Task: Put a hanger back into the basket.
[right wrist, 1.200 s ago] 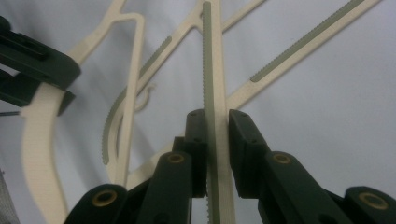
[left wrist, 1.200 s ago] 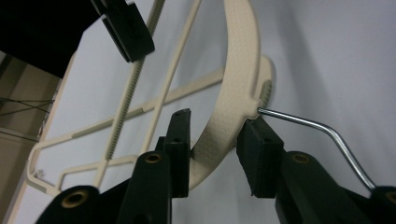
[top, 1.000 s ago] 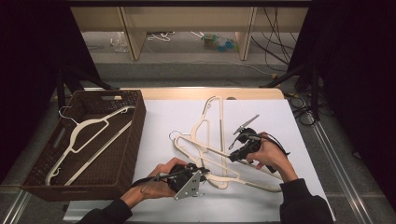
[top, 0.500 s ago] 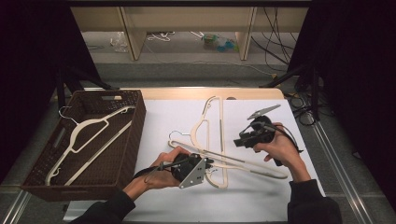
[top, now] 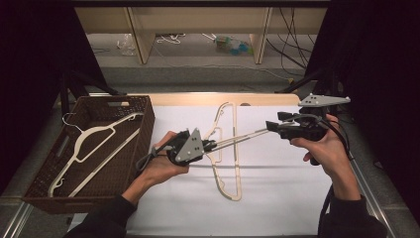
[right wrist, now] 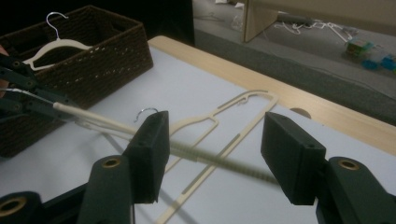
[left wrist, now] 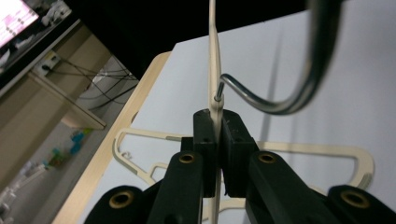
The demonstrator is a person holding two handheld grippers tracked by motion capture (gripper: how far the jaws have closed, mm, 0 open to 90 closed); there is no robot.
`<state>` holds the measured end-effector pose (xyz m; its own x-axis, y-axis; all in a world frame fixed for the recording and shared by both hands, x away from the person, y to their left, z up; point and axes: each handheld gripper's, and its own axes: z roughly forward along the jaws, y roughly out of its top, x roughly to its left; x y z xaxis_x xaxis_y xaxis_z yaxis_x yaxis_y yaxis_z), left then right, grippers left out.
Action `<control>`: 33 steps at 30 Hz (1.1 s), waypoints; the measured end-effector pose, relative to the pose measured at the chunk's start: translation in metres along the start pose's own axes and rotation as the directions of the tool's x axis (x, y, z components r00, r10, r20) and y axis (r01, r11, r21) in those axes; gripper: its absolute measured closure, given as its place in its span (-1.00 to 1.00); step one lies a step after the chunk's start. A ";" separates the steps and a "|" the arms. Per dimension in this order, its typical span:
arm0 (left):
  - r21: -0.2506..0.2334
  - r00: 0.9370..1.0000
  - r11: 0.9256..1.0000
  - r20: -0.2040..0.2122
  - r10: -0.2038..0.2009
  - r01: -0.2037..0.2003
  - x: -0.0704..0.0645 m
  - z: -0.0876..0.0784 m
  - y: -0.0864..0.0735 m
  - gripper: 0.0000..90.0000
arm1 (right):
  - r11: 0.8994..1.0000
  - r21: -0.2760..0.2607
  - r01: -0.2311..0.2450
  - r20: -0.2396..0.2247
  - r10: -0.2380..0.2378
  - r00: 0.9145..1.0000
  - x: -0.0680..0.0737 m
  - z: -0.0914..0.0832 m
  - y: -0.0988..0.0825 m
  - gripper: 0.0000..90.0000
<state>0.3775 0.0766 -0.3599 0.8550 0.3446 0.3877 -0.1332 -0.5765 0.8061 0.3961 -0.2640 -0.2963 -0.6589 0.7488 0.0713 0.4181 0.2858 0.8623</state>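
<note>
A: Count check. Hangers?

B: 3 cream hangers. 1 held hanger (top: pixel 237 139) is up off the table (top: pixel 277 198), right of the basket (top: pixel 34 191). 1 flat hanger (top: pixel 229 163) lies on the table right of the basket, under the held one. 1 basket hanger (top: pixel 94 146) lies inside the basket.

A: Baskets?

B: 1, dark brown wicker, at the table's left end.

A: Grippers?

B: 2. Left gripper (top: pixel 210 145) is just right of the basket, jaws clamped tight on the held hanger right below its metal hook (left wrist: pixel 261 100). Right gripper (top: pixel 271 126) is well right of the basket, at the far end of that hanger.

A: Right jaws gripping?

B: No. They've just been opening. Right gripper view shows both pads standing wide, the hanger's ribbed bar (right wrist: pixel 210 161) passing between them, blurred, by the left pad and well off the right one.
</note>
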 end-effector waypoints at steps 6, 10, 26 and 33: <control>-0.005 0.995 0.995 -0.019 -0.101 0.101 0.014 -0.010 -0.003 0.91 | 1.000 -0.016 0.014 -0.021 -0.015 1.000 0.009 -0.001 0.001 -0.09; -0.009 0.990 0.990 -0.032 -0.139 0.139 0.021 -0.017 -0.003 0.91 | 0.999 -0.022 0.023 -0.022 -0.023 0.999 0.012 -0.004 0.002 -0.13; -0.027 0.916 0.918 -0.061 -0.397 0.396 0.041 -0.048 -0.004 0.91 | 0.999 0.010 0.046 -0.012 -0.046 0.999 0.026 -0.012 -0.027 -0.23; -0.027 0.879 0.884 -0.090 -0.467 0.467 0.046 -0.068 0.003 0.91 | 0.996 0.075 0.044 -0.040 -0.041 0.998 0.031 -0.003 -0.058 -0.23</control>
<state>0.3829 0.1413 -0.3096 0.7688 0.6395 0.0046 0.2677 -0.3283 0.9058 0.3496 -0.2589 -0.3426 -0.7002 0.7117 0.0555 0.4344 0.3631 0.8243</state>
